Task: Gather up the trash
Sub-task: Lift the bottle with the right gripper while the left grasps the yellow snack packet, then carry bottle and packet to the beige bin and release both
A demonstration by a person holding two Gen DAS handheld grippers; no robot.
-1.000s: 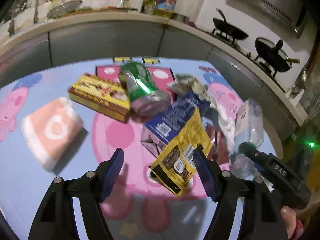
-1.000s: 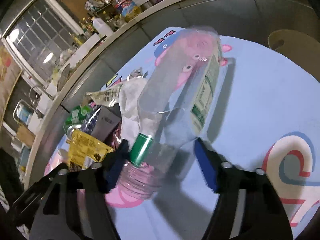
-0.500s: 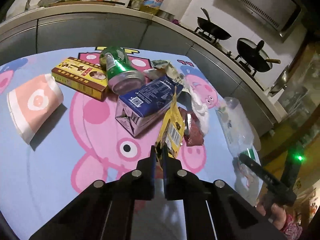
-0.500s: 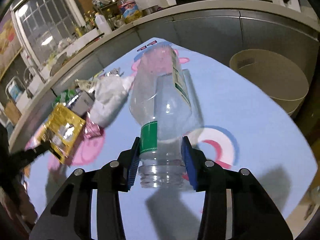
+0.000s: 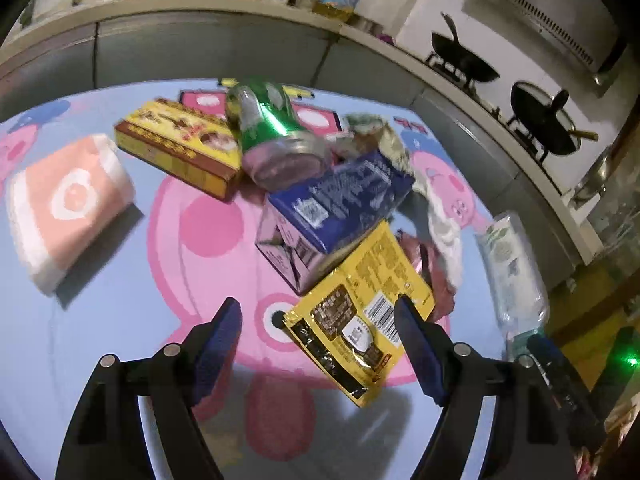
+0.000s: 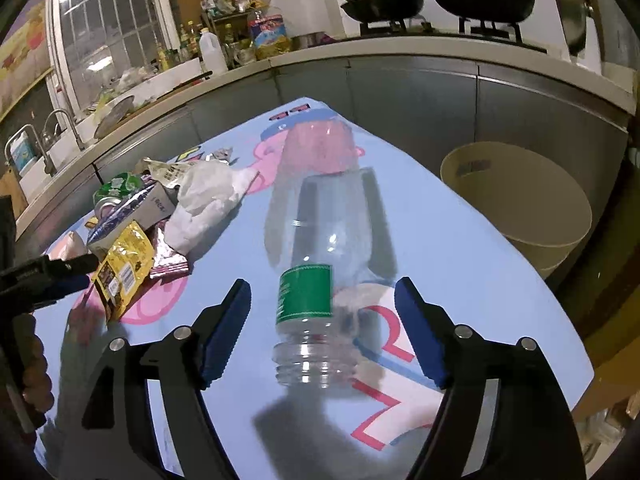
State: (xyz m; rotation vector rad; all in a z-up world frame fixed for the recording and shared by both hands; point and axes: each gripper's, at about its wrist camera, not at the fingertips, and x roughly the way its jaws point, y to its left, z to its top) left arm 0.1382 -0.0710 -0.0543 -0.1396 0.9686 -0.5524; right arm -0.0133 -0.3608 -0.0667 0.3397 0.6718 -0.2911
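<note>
The left gripper hangs low over the table, which is covered by a pale blue cloth printed with pink cartoon pigs; its jaws stand wide apart and hold nothing. Between its blue pads lies a crinkled yellow foil snack packet, its lower corner toward the camera, resting partly against a dark blue drink carton on its side. Behind the carton a green drink can lies tipped over beside a flat yellow and brown cardboard box, and a folded pink and white towel sits well apart at the left. The right gripper is likewise spread wide and grips nothing — a clear plastic bottle with a green label band lies between its pads, open neck toward the camera, touching neither pad as far as can be seen. To the left of the bottle sits a crumpled white plastic bag at the edge of the trash pile, and beyond the table's right edge stands a round beige waste bin.
</note>
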